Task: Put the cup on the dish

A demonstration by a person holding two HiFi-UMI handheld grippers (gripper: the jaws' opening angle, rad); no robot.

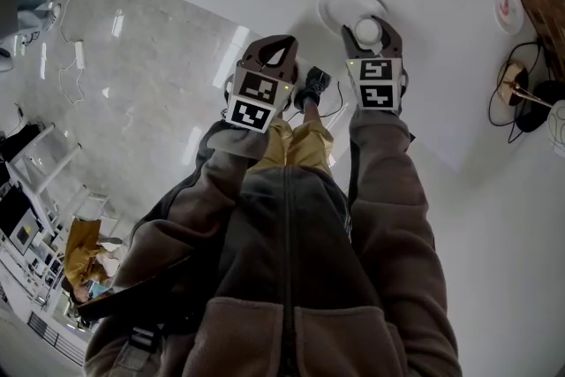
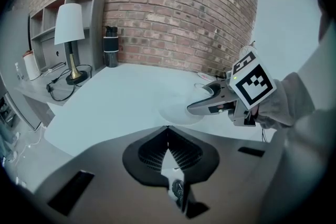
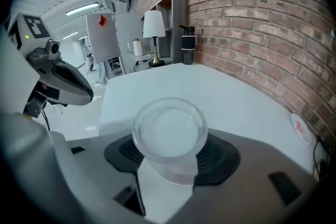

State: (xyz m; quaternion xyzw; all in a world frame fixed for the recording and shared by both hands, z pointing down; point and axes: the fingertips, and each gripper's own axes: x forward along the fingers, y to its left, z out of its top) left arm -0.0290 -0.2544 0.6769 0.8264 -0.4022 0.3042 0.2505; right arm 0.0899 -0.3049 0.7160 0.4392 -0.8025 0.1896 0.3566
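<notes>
A clear glass cup [image 3: 169, 131] sits upright between the jaws of my right gripper [image 1: 369, 25], which is shut on it. In the head view the cup [image 1: 367, 32] hangs over the near edge of the white dish [image 1: 344, 4] on the white table [image 1: 424, 57]. The left gripper view shows the dish [image 2: 178, 112] as a faint round shape just under the right gripper [image 2: 210, 103]. My left gripper [image 1: 276, 47] hovers left of the right one, beyond the table edge and over the floor. Its jaws meet at the tips with nothing between them.
A small white saucer with a red mark [image 1: 508, 8] lies near the brick wall. A lamp [image 2: 70, 39], a black flask [image 2: 110, 45] and cables [image 1: 521, 97] stand at the table's far end. The person's legs and shoe [image 1: 313, 88] are below the grippers.
</notes>
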